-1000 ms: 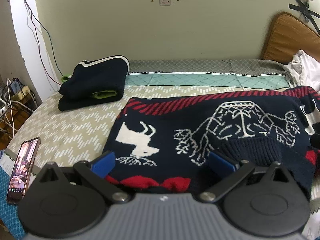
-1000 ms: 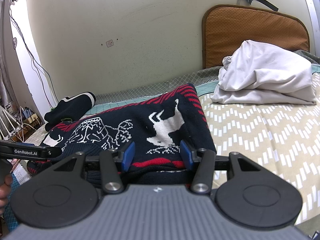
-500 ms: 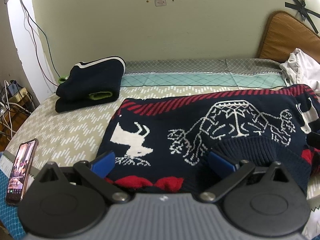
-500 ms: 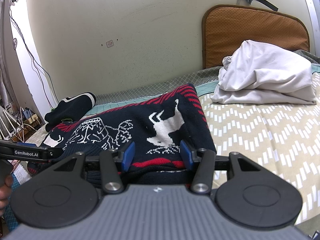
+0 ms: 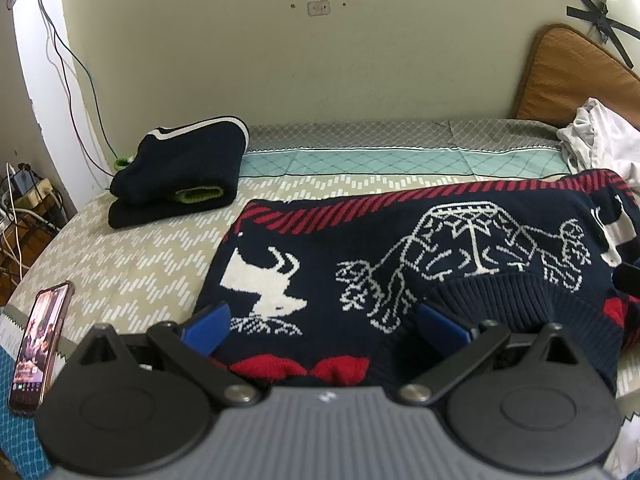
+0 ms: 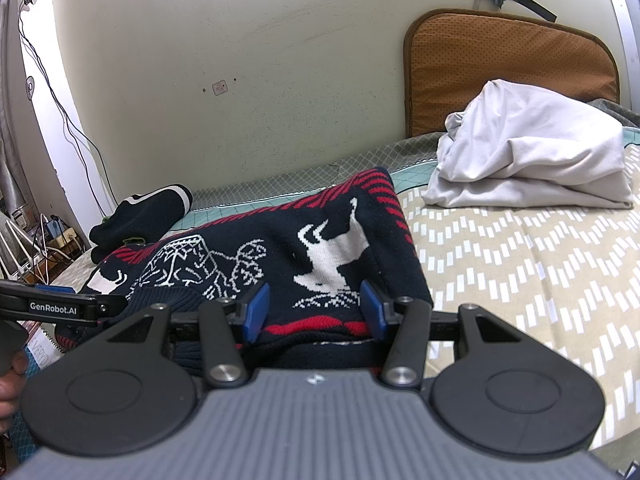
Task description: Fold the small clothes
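Navy sweater (image 5: 400, 248) | left tool (image 5: 324, 326) wide, empty | right tool (image 6: 314, 310) half-open, empty

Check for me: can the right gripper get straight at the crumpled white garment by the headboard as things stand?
Probably yes. The right gripper stands open over the reindeer sweater, and only bare patterned bedspread lies between it and the white garment; nothing blocks that path.
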Demonstrator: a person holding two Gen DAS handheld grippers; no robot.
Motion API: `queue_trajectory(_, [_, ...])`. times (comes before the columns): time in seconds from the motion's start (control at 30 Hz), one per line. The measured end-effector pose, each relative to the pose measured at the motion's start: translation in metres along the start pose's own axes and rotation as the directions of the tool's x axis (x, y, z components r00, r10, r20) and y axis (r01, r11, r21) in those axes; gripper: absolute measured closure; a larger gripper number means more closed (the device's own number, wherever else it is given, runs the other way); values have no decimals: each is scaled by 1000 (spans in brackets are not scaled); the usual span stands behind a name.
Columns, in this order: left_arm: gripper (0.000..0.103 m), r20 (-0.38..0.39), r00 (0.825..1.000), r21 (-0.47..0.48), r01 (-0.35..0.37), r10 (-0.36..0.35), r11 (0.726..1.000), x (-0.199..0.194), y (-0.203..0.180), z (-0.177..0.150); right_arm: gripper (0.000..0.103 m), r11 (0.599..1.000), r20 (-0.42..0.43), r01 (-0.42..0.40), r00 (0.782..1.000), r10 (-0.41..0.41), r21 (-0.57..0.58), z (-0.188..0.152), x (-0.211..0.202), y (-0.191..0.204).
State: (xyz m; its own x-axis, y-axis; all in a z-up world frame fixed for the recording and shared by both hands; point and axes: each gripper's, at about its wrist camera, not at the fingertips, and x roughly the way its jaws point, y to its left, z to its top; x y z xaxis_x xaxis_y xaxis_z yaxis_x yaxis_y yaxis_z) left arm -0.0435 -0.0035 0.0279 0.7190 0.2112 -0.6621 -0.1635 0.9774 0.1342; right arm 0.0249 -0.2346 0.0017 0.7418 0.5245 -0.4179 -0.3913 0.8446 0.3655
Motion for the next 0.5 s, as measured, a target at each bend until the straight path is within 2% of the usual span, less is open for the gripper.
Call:
queue_trajectory(0.23, [0,9,1000,5,12,-12,1000,1,1,-1,50,1000,0,-1,1000,1,1,0,0,0])
queue_trajectory(0.5, [0,-38,999,-24,39,-40,999,13,7,-4,50,1000,0,0,1000,0,0,0,0,0])
